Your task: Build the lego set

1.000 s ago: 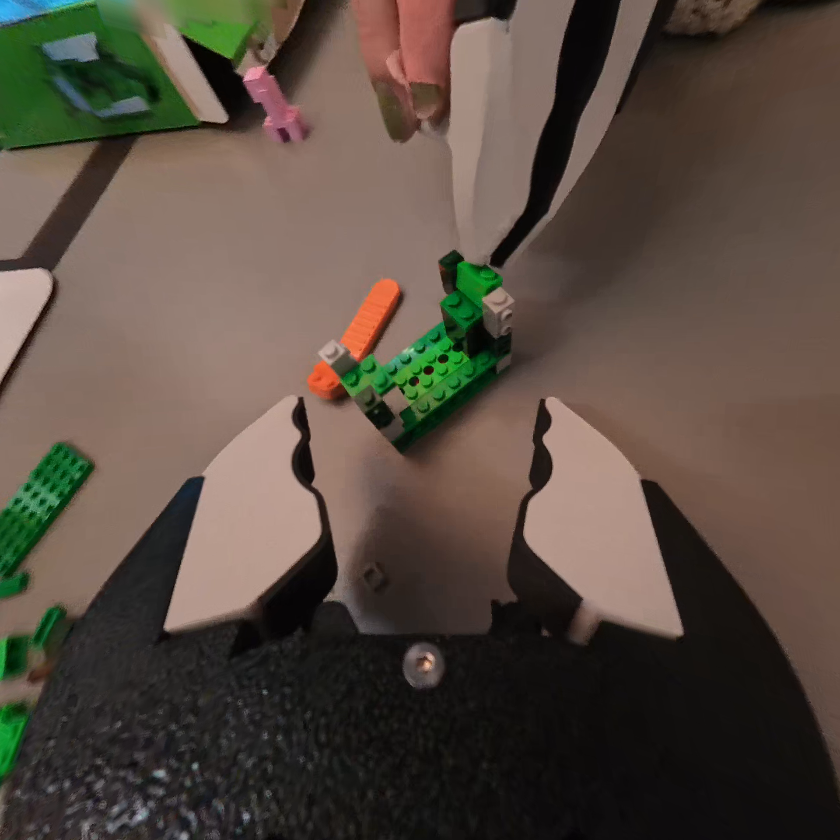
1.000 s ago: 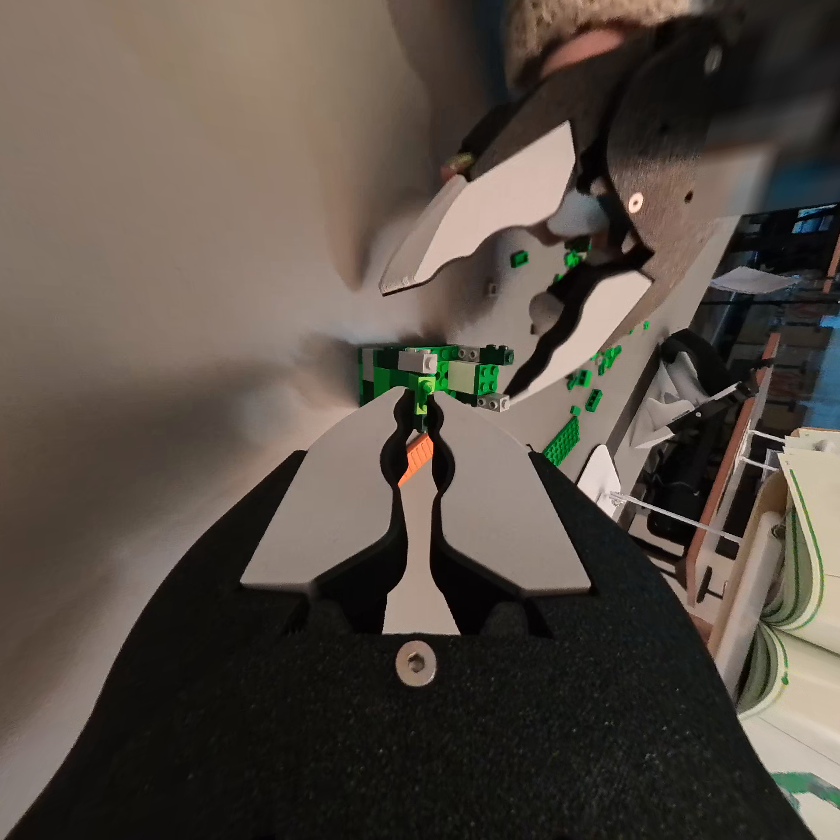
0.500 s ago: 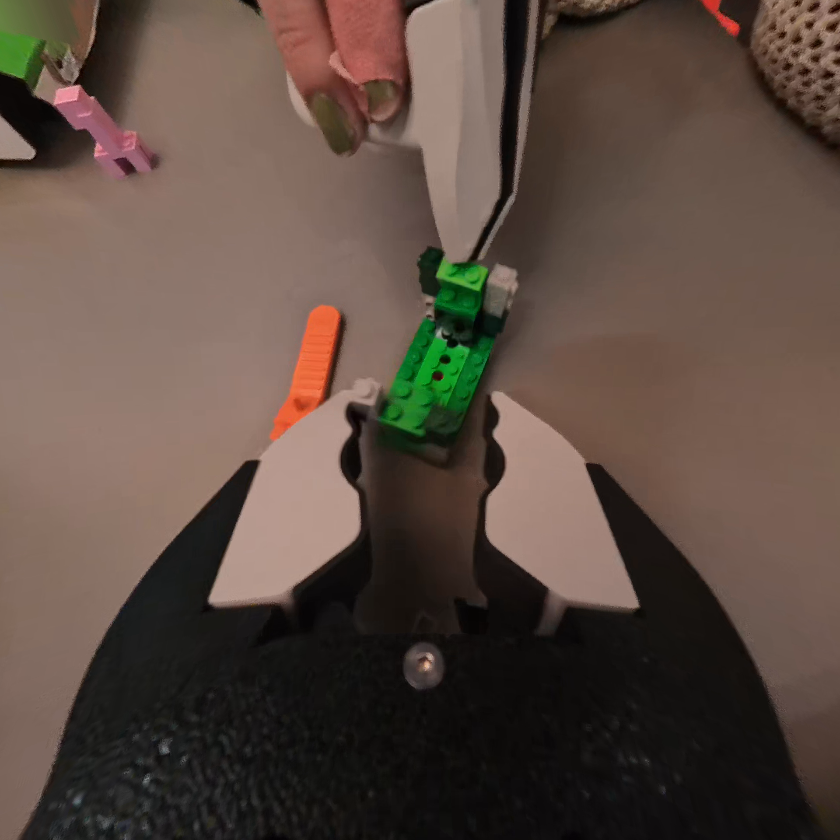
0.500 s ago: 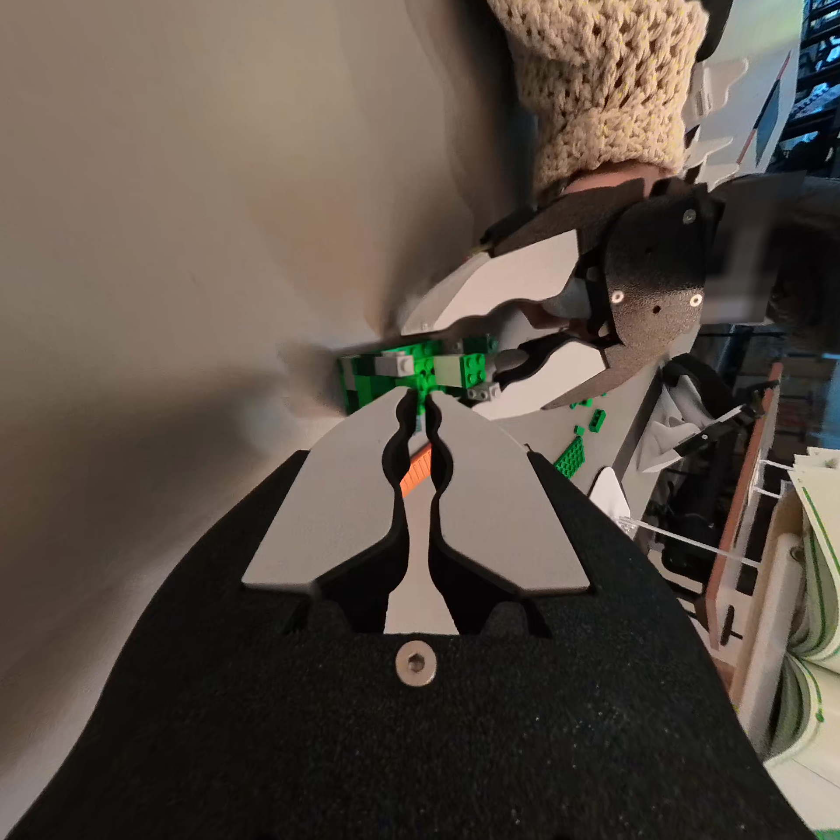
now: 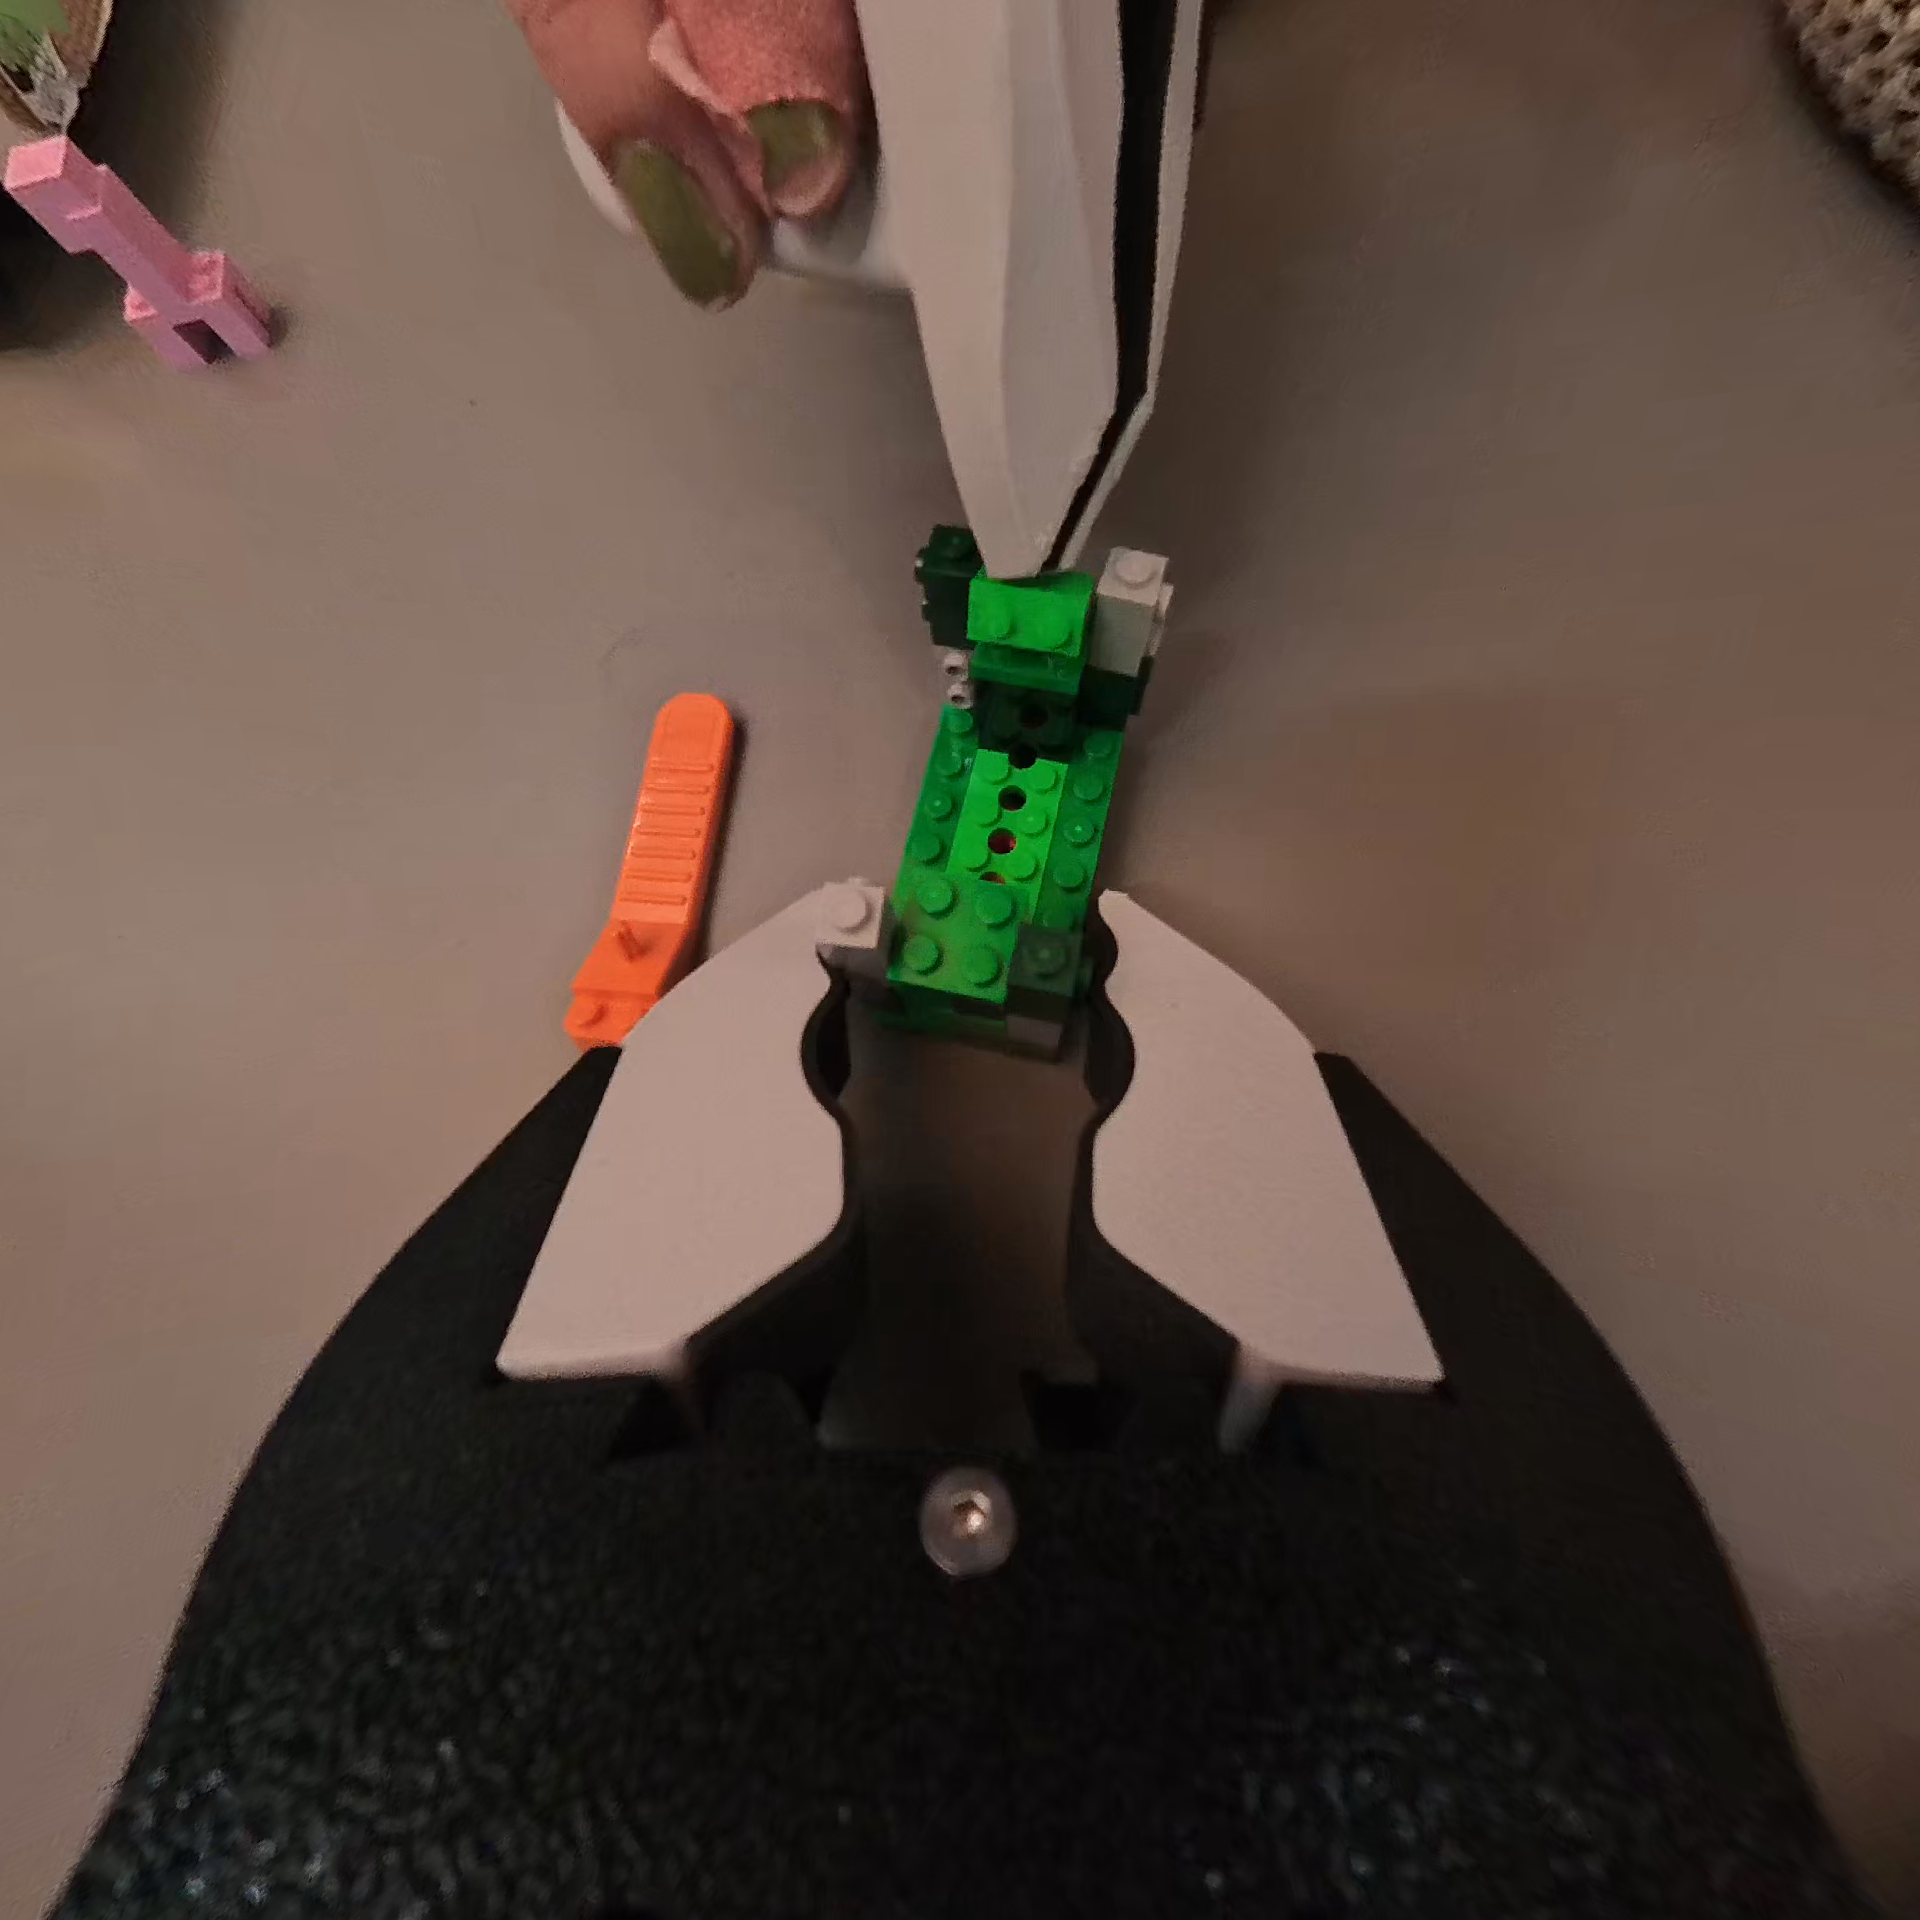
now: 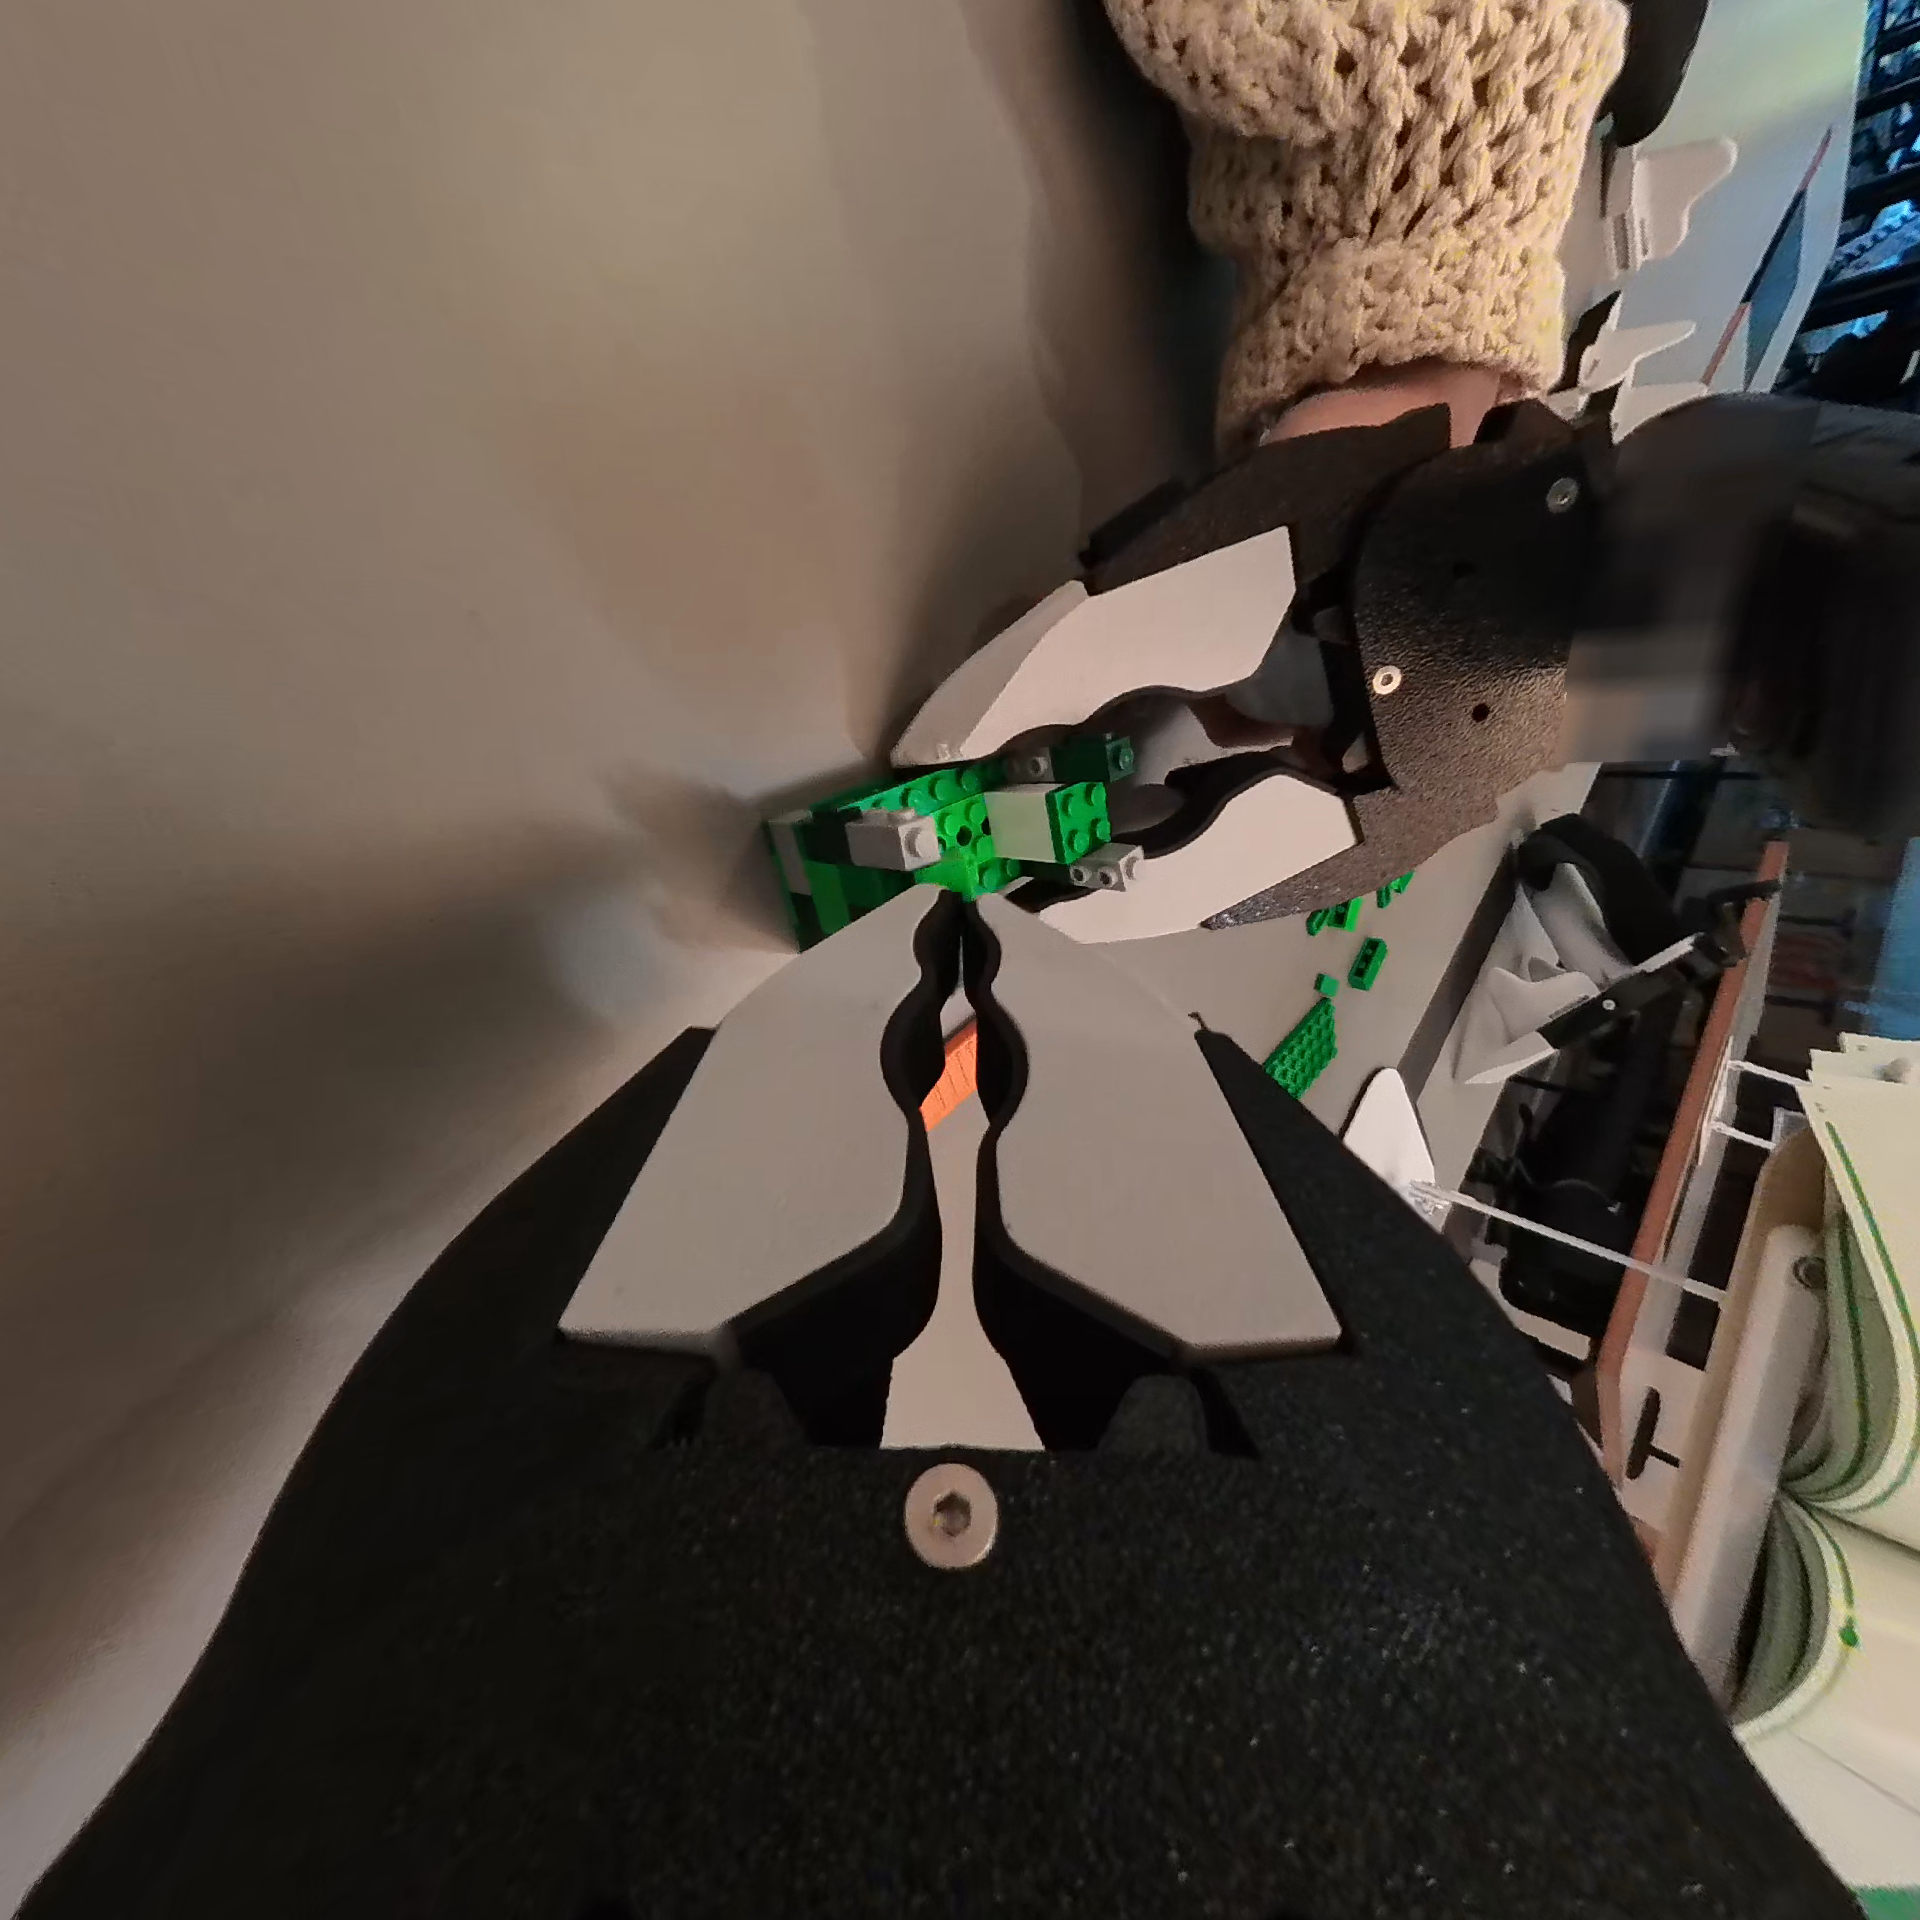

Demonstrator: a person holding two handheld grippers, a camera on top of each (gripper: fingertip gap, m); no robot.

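A green lego build with grey and dark green bricks lies on the grey table; it also shows in the right wrist view. My left gripper is closed on its near end, one finger against each side. My right gripper is shut, and its tips press down on a small bright green brick on top of the build's raised far end. The left gripper also shows in the right wrist view, straddling the build.
An orange brick separator lies just left of the build. A pink lego piece sits at the far left. Loose green pieces lie beyond the build. A person's fingers and a knitted sleeve are near. My right fingertips sit around 6 cm from my left ones. Both grippers' tips are roughly 25 cm from the pink lego piece.
My left gripper has moved forward and narrowed from wide open to closed on the build's near end. The build has turned to lie lengthwise. The right gripper has stayed shut on top.
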